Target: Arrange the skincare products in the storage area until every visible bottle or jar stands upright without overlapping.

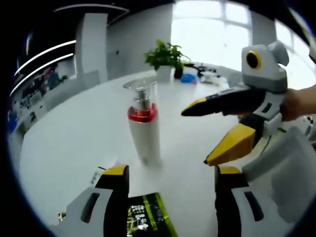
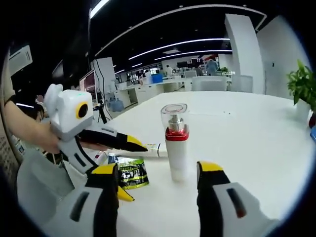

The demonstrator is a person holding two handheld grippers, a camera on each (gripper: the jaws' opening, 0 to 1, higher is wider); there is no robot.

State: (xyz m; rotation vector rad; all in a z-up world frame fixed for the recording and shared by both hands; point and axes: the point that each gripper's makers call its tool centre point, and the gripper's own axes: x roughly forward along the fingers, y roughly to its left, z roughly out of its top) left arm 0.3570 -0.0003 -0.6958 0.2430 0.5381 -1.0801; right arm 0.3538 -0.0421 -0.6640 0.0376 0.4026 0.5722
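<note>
White pump bottle (image 2: 176, 148) stands upright between both grippers' parted jaws.

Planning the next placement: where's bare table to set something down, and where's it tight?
Free: the wide white table between the pump bottle and the potted plant. Crowded: beside the bottle where the green sachet and a lying white tube sit under the open left gripper.
</note>
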